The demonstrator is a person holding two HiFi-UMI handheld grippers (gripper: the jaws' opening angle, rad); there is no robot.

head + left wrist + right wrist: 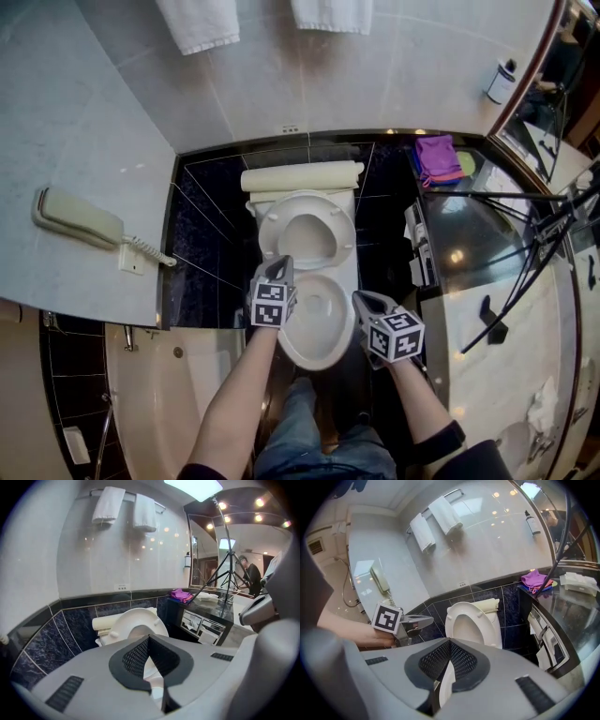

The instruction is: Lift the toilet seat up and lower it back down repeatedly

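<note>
**Seat up, lowering likely next**

Nearest, above the front of the white ceramic toilet bowl [314, 361]: grey left tool [280, 266] with marker cube, and its twin, the grey right tool [362, 300], one to each side. Both closed tip to tip, nothing pinched, only white bowl showing through the slit below the tips. Neither touching the seat.

Just beyond: white oval toilet seat [272, 230], raised, leaning back towards the cream lid [300, 176] against the dark blue tiled wall [211, 216].

Judged to be at the top of a cycle: lift done, lowering not yet begun. Calls for reaching forward to the seat's upper rim, either opening a tool to pinch it or hooking it with closed tips. Then tipping it forward and easing it down, not dropping it.

Open room to the left, along the tile. Tighter on the right: edge of the glossy black worktop [469, 234] and a chrome tissue holder [419, 246] close beside the bowl. Further off, legs of a black tripod [494, 323].
</note>
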